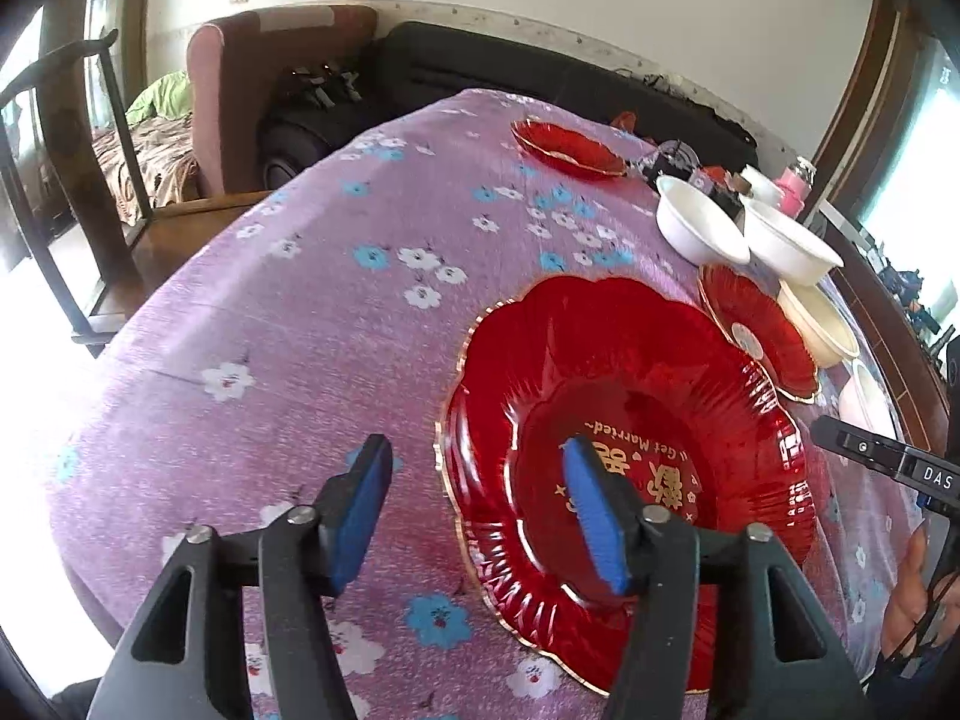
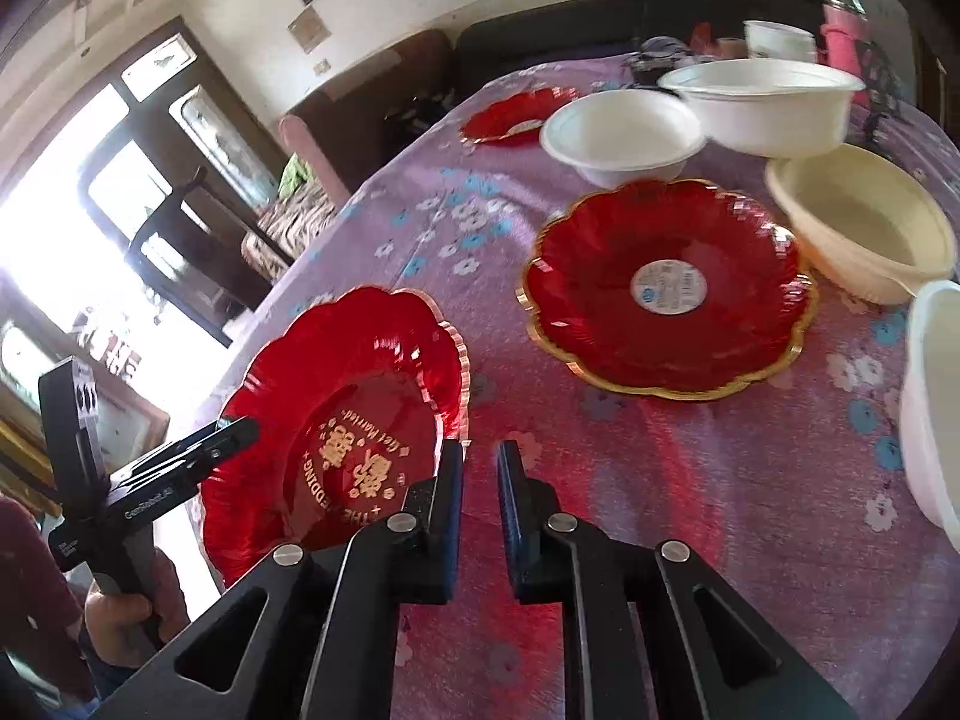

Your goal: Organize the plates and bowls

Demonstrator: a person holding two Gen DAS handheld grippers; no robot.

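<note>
A large red plate with gold lettering (image 1: 630, 396) (image 2: 342, 396) lies on the purple flowered cloth (image 1: 336, 312). My left gripper (image 1: 475, 447) is open and straddles the plate's left rim, one blue pad over the plate and one over the cloth, neither pressing. My right gripper (image 2: 480, 462) hovers just right of that plate with only a narrow gap between its pads and nothing in it. Beyond lie a second red plate with a round sticker (image 2: 666, 288) (image 1: 756, 324) and a third red plate (image 2: 516, 111) (image 1: 567, 147) far back.
Two white bowls (image 2: 621, 132) (image 2: 762, 102), a cream bowl (image 2: 864, 228) and another white bowl (image 2: 930, 408) crowd the right side. A pink bottle (image 2: 840, 36) and small clutter stand behind them. A person's hand (image 2: 120, 606) grips the left tool. Armchair (image 1: 240, 96) beyond the table.
</note>
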